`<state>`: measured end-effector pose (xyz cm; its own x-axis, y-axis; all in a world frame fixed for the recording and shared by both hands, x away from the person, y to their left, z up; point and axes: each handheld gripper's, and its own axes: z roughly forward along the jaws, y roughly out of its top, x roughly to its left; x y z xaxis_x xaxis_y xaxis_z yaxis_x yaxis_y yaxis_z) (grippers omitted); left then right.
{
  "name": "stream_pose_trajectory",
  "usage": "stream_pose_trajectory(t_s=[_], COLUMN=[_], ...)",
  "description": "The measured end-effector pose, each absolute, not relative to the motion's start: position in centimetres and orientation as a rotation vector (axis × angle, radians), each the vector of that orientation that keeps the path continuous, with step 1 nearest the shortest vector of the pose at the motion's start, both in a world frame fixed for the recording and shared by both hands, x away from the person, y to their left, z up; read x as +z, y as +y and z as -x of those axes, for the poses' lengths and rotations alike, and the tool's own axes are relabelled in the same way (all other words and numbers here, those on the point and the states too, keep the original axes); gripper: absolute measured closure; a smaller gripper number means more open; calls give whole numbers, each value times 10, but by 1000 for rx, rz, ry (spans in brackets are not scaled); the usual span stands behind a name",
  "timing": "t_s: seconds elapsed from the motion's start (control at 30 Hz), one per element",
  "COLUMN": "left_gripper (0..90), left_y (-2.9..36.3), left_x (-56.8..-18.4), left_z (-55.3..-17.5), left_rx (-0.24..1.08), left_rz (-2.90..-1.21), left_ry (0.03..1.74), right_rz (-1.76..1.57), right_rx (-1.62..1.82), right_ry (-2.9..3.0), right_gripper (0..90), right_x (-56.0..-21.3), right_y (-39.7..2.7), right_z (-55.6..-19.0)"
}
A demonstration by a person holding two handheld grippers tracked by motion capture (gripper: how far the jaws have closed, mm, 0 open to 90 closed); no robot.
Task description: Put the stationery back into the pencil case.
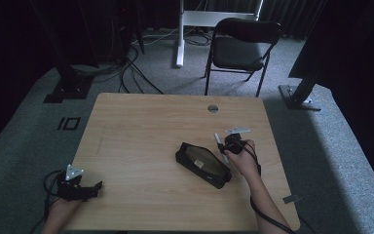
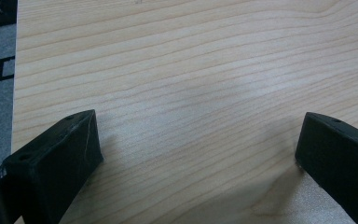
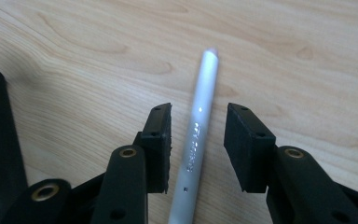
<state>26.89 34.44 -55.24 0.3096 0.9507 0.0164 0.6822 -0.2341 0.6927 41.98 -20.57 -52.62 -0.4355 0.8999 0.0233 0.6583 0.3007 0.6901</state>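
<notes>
Right gripper view: right gripper jaws apart, straddling a silver pen lying on the table, pads clear of it. Barrel print unreadable. Black pouch just beside. Left gripper spread wide over bare wood.

A light wooden table with rounded corners stands on grey carpet, a round cable port set near its far edge. A black pencil case with a mesh window lies on the top, just left of the right gripper. A silver pen rests flat on the wood between that gripper's parted jaws, touching neither pad. Bare grain stretches ahead of the left gripper, which sits at the near-left corner.
</notes>
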Motion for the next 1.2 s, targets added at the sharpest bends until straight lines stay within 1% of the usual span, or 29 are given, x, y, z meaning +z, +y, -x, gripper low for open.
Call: stream_pose_trajectory(t_s=[0.23, 0.4, 0.67, 0.8, 0.9, 1.2], left_gripper=[3, 3, 3, 3, 3, 2], left_y=[344, 344, 344, 344, 344, 344], left_x=[-552, -552, -552, -552, -552, -552], left_z=[-269, -269, -269, -269, -269, -269], left_rx=[600, 600, 599, 600, 600, 599], left_rz=[-2000, -2000, -2000, -2000, -2000, -2000], left_ry=[1442, 1442, 1442, 1442, 1442, 1442], right_rz=[-1424, -1425, -1424, -1427, -1431, -1439], right_rx=[880, 869, 852, 834, 827, 822], right_ry=[2222, 2223, 2227, 2217, 2202, 2220], right_gripper=[646, 652, 690, 760, 781, 785], right_x=[-535, -536, -537, -537, -537, -535], right_y=[-206, -206, -206, -206, -208, -208], right_z=[-421, -421, -422, -421, -422, -424])
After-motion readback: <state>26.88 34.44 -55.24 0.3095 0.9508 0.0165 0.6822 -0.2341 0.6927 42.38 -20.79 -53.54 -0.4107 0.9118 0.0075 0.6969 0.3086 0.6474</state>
